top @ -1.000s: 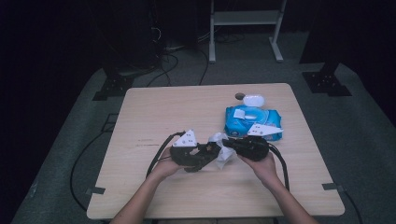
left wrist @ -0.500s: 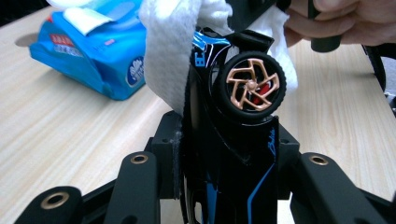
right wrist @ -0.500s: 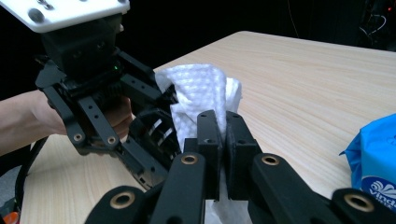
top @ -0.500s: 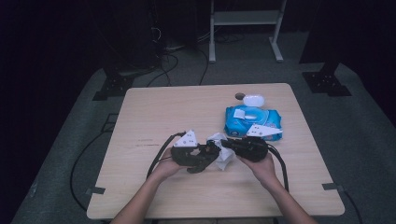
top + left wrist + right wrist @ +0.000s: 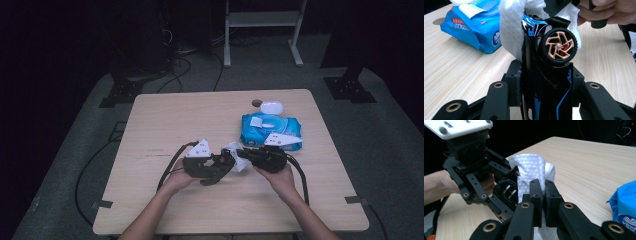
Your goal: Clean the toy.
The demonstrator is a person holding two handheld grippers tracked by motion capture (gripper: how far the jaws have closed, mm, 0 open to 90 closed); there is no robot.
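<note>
A black toy car (image 5: 546,82) with blue trim and a bronze-spoked wheel (image 5: 559,46) stands on end between the jaws of my left gripper (image 5: 546,87), which is shut on it. A white wet wipe (image 5: 511,27) drapes over the car's upper end. My right gripper (image 5: 543,192) is shut on that wipe (image 5: 531,170) and presses it against the car. In the high view the left gripper (image 5: 220,167) and right gripper (image 5: 245,156) meet at the table's middle front, with the wipe (image 5: 235,150) between them.
A blue pack of wet wipes (image 5: 271,129) with its flap open lies just behind my right hand. A white lid (image 5: 271,107) and a small dark disc (image 5: 256,103) sit near the table's far edge (image 5: 220,92). Cables trail from both grippers toward the front.
The two grippers stay together at the same spot; the wipe shifts only slightly against the car.
</note>
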